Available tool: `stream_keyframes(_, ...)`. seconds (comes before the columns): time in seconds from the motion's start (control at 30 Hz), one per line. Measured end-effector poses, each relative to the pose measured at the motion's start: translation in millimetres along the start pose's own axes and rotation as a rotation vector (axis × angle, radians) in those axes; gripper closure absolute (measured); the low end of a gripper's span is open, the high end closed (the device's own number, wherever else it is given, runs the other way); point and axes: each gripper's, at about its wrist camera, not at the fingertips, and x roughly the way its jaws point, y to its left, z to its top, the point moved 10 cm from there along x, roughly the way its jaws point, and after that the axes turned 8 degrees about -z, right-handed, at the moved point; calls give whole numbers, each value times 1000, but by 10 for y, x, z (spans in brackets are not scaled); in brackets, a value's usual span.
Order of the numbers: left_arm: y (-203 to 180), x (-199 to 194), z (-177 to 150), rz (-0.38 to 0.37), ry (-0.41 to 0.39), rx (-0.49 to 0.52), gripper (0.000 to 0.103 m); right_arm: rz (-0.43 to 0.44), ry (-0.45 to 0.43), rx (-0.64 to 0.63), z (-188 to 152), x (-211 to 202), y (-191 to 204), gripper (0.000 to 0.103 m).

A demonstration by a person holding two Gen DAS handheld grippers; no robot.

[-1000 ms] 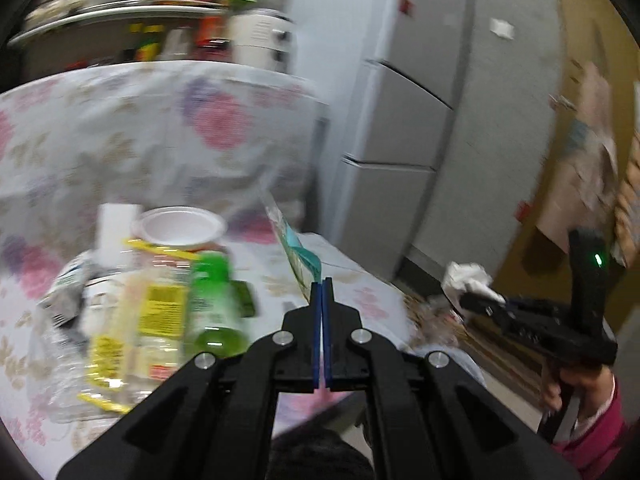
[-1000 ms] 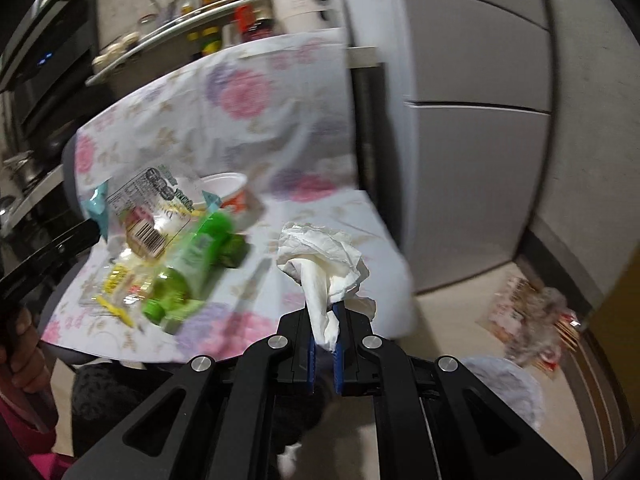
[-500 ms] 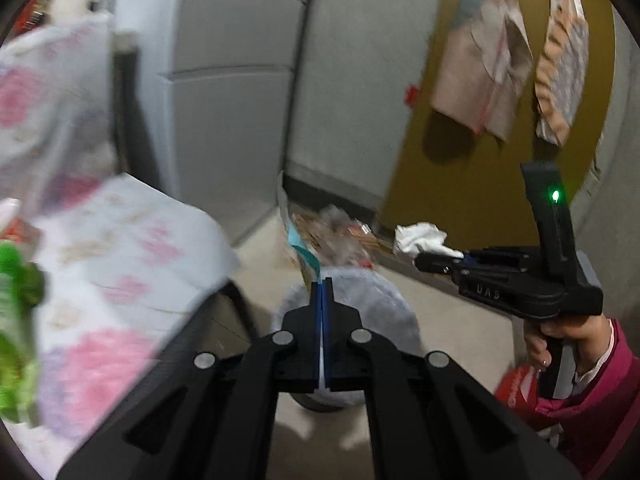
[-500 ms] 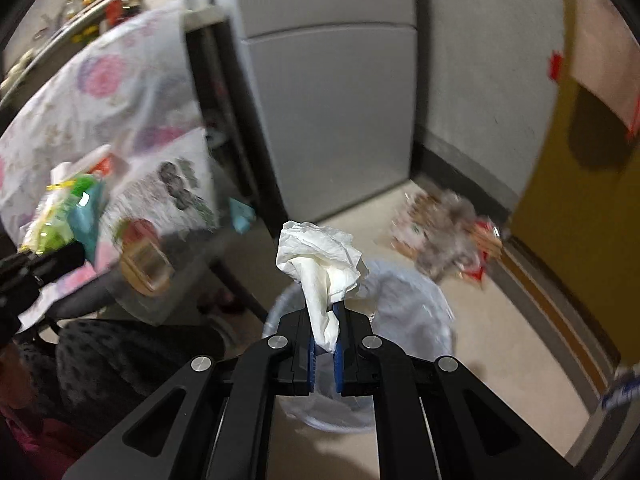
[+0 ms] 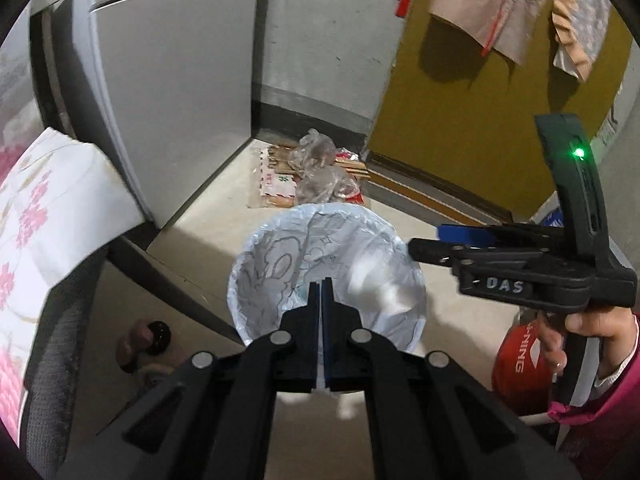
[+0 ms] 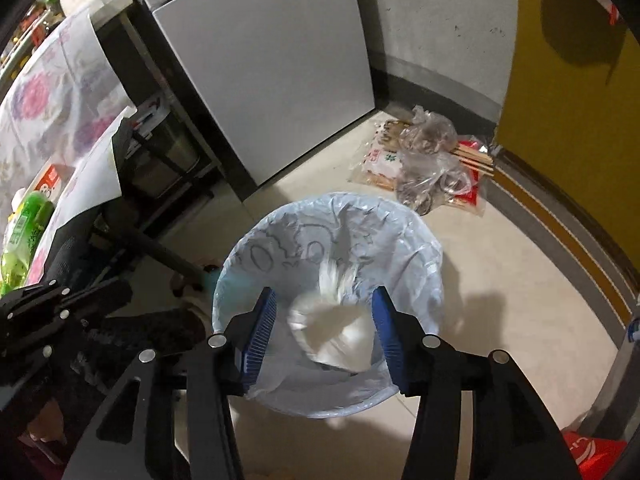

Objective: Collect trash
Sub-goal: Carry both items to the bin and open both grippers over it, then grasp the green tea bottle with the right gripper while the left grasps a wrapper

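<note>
Trash is being dropped: the right gripper (image 6: 324, 320) is spread wide, a blurred tissue (image 6: 336, 320) falling into the bin (image 6: 424, 248). The left gripper (image 5: 322, 292) looks pinched together; whether anything is held cannot be told. Opening it over the bin is likely called for next.

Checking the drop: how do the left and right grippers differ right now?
The right gripper is wide open, with the blurred white tissue seen between its jaws, over the bin; the left gripper has its jaws pressed together. No tissue shows at the left gripper. Both point down at the lined bin.

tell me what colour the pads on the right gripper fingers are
Blue, on black fingers; the right wrist view shows them best, spread apart above the lined bin.
</note>
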Motion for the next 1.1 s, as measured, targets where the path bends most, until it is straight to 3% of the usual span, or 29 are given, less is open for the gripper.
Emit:
stream_keyframes(0.13,160,-233,38,34,-39,-46,101,-31,-74,8,202,-262,-57,51)
stream_keyframes(0.17,246,-355,23,54,-60,-57,96,-38,-105,10,265,-367,-48,51)
stream_keyframes(0.23,336,-508,95,99,-101,-73,69,-35,-177,10,419,-634,10,51)
stream_keyframes(0.37,608,-1001,28,205,-155,-111,63,62,-314,-45,650,-1186,478,48)
stream_keyframes(0.43,790,-1293,-86,267,-171,-141,50,129,-344,-84,693,-1351,826,43)
stream_keyframes(0.57,1151,-1944,-398,339,-222,-232,43,229,-327,-194,682,-1462,1619,43)
stream_keyframes(0.7,1498,-2522,-707,436,-270,-340,30,335,-268,-289,575,-1469,2404,30)
stream_keyframes(0.93,2235,-3382,-1395,680,-291,-535,25,381,-254,-495,339,-1372,3592,26)
stream_keyframes(0.97,2310,-3468,-1474,700,-297,-555,25,368,-252,-513,338,-1307,3704,29)
stream_keyframes(1.03,2524,-3675,-1665,753,-307,-616,25,358,-221,-534,343,-1128,3933,43)
stream_keyframes(1.1,2665,-3811,-1786,782,-314,-653,25,404,-171,-532,302,-1040,4090,47)
